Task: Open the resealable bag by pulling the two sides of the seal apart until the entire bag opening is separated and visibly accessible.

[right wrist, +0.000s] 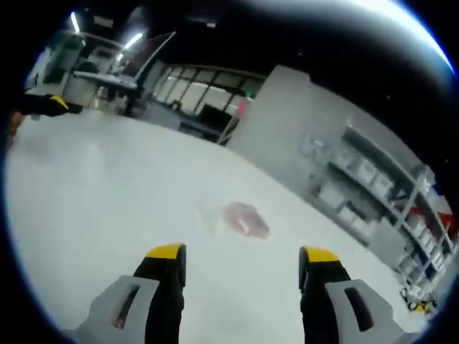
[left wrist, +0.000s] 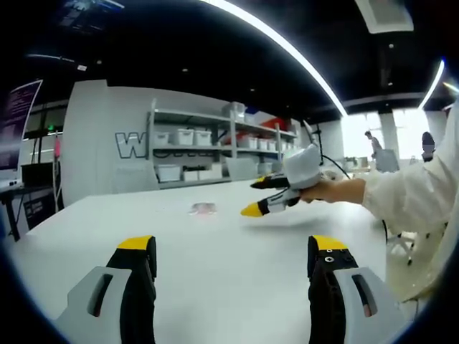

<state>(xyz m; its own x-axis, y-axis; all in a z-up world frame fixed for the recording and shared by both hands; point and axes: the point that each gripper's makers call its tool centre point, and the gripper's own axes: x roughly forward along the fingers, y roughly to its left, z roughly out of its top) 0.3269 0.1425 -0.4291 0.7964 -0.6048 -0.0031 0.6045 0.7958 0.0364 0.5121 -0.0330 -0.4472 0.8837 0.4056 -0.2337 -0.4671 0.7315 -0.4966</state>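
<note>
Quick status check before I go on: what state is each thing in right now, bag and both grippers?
resealable bag: flat on the white table, ungripped; whether its seal is closed is too small to tell.
left gripper: open, empty, above the table.
right gripper: open, empty, pointing at the bag.

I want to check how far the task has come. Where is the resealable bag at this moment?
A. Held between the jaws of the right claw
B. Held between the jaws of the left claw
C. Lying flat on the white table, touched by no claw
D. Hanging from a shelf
C: the bag lies flat on the white table, ahead of the right claw, whose jaws stand apart with nothing between them.
</note>
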